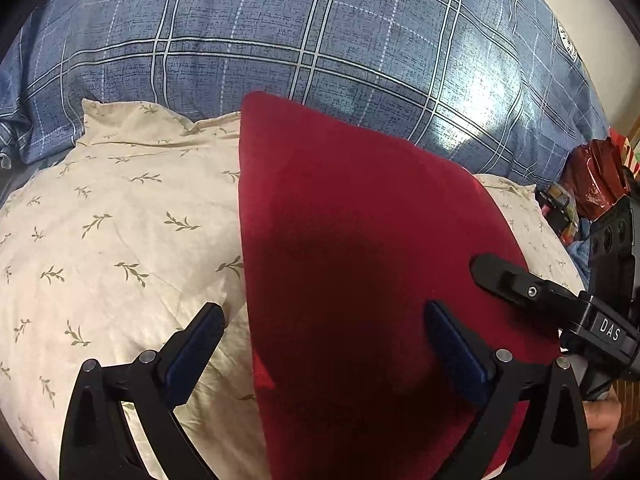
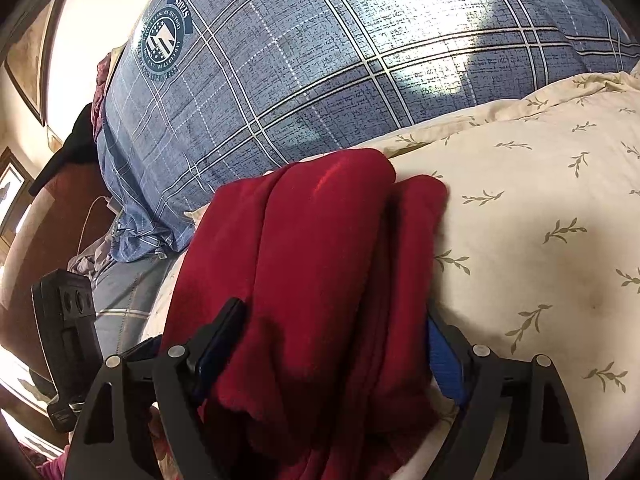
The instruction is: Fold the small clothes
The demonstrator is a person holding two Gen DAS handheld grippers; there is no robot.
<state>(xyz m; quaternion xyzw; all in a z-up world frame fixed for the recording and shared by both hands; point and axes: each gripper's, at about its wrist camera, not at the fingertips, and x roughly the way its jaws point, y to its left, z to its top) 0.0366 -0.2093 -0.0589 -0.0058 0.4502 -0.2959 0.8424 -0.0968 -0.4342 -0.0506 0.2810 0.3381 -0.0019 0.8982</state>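
Red cloth (image 2: 320,280) lies between right claw (image 2: 336,340) fingers, spread; left claw (image 1: 324,344) released above it.

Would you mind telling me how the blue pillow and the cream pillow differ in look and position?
The blue pillow has a white plaid pattern and a round printed badge; the cream pillow carries small olive leaf sprigs. The blue pillow lies beyond, bare in these views; the cream pillow sits nearer the grippers and bears the red garment. Both are plump, soft bedding.

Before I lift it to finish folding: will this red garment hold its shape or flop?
Probably flop: the red garment lies in soft rolled folds and drapes over the cream pillow. Its fuzzy nap suggests decent grip, little slipping. Likely light.
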